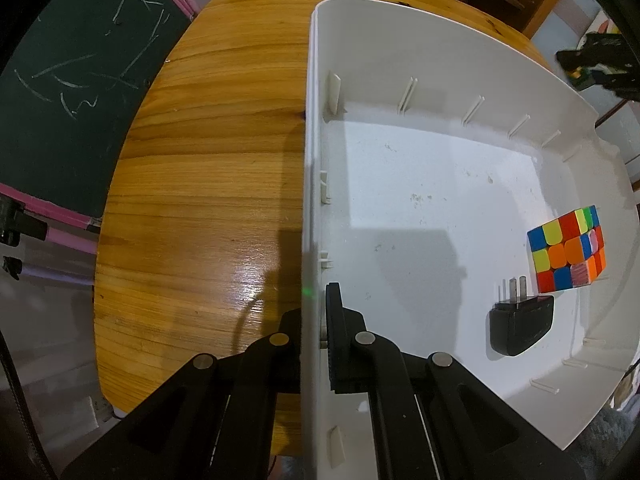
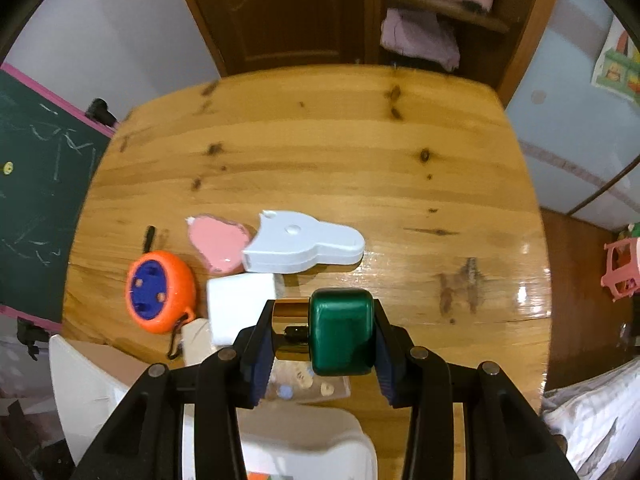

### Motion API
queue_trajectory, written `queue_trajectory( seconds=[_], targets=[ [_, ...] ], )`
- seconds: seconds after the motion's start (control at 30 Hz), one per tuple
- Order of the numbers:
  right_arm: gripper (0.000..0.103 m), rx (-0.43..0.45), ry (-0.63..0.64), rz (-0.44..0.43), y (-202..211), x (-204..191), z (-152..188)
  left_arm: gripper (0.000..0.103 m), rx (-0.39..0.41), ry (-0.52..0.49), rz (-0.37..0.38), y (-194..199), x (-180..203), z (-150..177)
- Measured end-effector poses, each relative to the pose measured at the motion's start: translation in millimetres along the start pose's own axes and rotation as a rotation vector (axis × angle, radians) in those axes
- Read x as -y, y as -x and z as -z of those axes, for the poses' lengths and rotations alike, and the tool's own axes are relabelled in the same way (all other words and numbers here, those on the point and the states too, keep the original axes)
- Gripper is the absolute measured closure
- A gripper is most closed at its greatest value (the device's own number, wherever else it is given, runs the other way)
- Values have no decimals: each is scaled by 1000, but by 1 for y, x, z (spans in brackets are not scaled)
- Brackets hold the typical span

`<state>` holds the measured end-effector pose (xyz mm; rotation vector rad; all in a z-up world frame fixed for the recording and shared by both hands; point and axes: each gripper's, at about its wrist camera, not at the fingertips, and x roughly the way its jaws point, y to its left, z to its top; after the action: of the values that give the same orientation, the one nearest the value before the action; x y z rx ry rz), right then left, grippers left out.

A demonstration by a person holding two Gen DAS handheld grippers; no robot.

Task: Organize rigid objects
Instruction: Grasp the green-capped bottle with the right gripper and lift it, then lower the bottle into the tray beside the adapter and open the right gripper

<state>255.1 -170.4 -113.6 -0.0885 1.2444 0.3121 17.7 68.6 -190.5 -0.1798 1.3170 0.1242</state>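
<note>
- Right tool (image 2: pixel 324 334) clamped on a green-and-gold block (image 2: pixel 340 332), held above the worktop (image 2: pixel 320 152).
- Left tool (image 1: pixel 314 320) pinched narrow on the near wall of the white bin (image 1: pixel 440 60), steadying it.
- Done, judging by contents: puzzle cube (image 1: pixel 566 249) and black plug adapter (image 1: pixel 520 326) lie in the bin.
- Left on the worktop: orange-and-blue round toy (image 2: pixel 160 292), pink piece (image 2: pixel 218 246), white flat case (image 2: pixel 304 246), white box (image 2: pixel 240 304).
- Only the left wrist view shows the bin's inside; only the right shows the loose items.
</note>
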Motion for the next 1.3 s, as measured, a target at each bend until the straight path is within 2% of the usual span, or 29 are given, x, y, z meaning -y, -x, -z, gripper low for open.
queue_trajectory(
  seconds=[0.4, 0.77, 1.0, 1.13, 1.3],
  targets=[
    [60, 224, 87, -19, 110, -37, 31, 99, 2, -6, -7, 2, 3, 1],
    [60, 343, 195, -63, 180, -69, 79, 99, 3, -6, -10, 2, 4, 1],
    [60, 325, 260, -60, 185, -77, 125, 99, 4, -8, -12, 3, 4, 1],
    [60, 233, 269, -68, 160, -73, 156, 99, 3, -8, -12, 3, 4, 1],
    [60, 66, 240, -81, 104, -66, 193, 98, 3, -12, -20, 3, 3, 1]
  ],
)
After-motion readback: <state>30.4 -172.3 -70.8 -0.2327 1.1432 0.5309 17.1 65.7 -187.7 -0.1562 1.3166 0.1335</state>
